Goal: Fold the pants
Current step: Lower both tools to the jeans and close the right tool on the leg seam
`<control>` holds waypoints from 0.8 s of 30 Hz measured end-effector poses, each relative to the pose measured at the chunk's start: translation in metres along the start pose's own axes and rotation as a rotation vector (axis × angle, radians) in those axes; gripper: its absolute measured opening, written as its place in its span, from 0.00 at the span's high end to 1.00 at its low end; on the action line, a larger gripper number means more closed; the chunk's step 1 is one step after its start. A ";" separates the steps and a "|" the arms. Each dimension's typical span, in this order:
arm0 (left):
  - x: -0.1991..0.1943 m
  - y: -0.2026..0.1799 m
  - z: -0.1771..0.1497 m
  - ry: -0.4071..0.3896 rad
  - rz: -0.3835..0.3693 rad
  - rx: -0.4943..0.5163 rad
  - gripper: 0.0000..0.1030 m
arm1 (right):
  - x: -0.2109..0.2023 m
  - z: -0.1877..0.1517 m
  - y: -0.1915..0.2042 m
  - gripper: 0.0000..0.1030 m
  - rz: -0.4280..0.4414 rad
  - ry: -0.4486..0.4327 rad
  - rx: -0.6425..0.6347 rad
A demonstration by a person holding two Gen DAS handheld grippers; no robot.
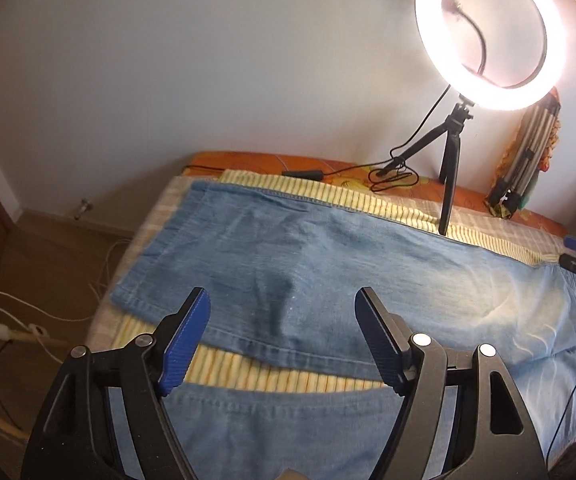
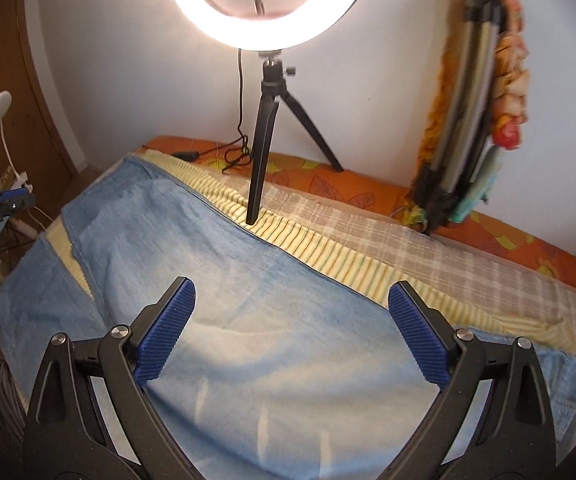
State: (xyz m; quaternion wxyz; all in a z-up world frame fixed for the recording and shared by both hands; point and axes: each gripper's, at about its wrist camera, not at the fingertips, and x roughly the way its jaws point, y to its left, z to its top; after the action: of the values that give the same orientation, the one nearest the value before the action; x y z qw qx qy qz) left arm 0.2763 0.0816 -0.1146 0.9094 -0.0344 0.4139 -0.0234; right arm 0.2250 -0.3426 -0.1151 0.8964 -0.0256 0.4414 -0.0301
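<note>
We find a bed [image 1: 508, 224] against the wall, covered by a pale checked sheet and a yellow striped cloth [image 1: 271, 372]. The light-blue denim pants [image 1: 328, 264] lie spread flat across it, both legs laid out side by side with a strip of striped cloth showing between them. A lit ring light [image 2: 267, 8] on a small black tripod [image 2: 261, 140] stands at the far edge (one foot just beside the denim). The left claw [image 1: 283, 304] and right claw [image 2: 292, 296] both hang above the pants, jaws parted, nothing gripped.
</note>
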 end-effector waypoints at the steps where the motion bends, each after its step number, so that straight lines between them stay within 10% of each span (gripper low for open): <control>1: 0.012 -0.001 0.000 0.020 -0.003 0.001 0.28 | 0.015 0.003 0.000 0.04 0.009 0.017 -0.010; 10: 0.088 -0.017 -0.010 0.142 -0.034 0.039 0.45 | 0.125 0.014 0.001 0.25 0.066 0.202 -0.108; 24: 0.129 -0.026 -0.016 0.151 -0.034 0.081 0.55 | 0.159 0.021 0.006 0.30 0.096 0.237 -0.163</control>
State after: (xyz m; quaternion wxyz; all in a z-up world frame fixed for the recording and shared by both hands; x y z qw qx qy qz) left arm 0.3482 0.0456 -0.2203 0.8756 -0.0029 0.4796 -0.0579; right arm 0.3384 -0.3487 -0.2289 0.8334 -0.0737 0.5458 0.0458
